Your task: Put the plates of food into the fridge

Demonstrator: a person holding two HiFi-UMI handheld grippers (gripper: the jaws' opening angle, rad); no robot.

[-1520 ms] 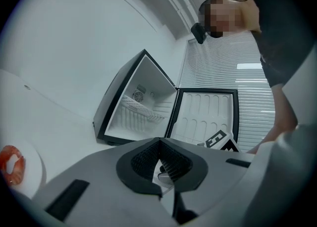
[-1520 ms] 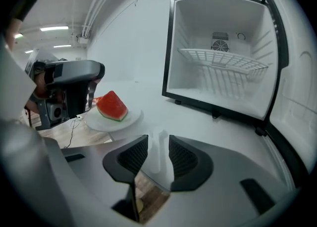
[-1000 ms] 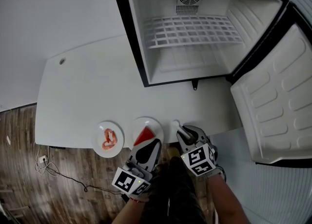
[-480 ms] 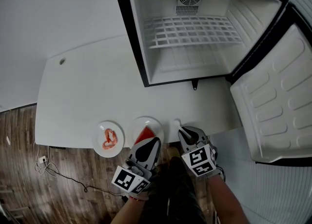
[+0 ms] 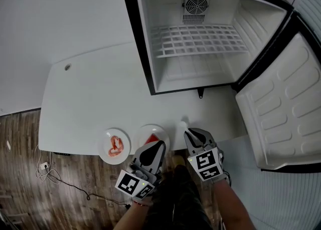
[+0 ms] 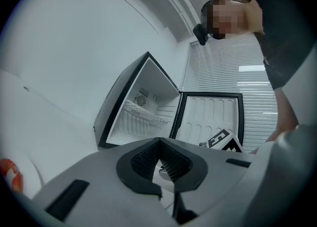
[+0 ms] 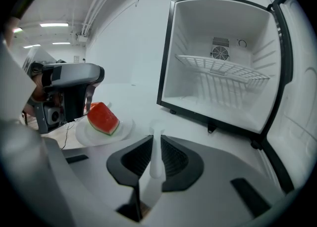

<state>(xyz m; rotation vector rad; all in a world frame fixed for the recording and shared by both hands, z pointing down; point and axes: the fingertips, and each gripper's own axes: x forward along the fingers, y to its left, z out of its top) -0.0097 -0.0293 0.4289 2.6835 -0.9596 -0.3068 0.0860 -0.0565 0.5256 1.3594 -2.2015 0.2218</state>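
A white plate with a watermelon wedge [image 5: 152, 138] [image 7: 103, 118] sits at the table's near edge. Left of it is a plate of pink shrimp-like food [image 5: 115, 145] [image 6: 11, 174]. My left gripper [image 5: 160, 145] [image 6: 159, 142] hovers at the watermelon plate's near right rim. Its pads meet at the tips, and a pale bit in the gap behind them is unclear. My right gripper [image 5: 188, 133] [image 7: 157, 141] is shut on a thin white spoon-like piece [image 7: 157, 157] whose end [image 5: 183, 123] rests on the table.
The small fridge [image 5: 145, 48] stands open on the white table [image 5: 95, 93], with a wire shelf [image 5: 198, 39] and bare floor inside. Its door [image 5: 283, 113] swings out to the right. Cables [image 5: 50, 174] lie on the wood floor at left.
My right gripper's jaws have closed on the white piece. The view has shifted slightly; both grippers stay at the table's near edge.
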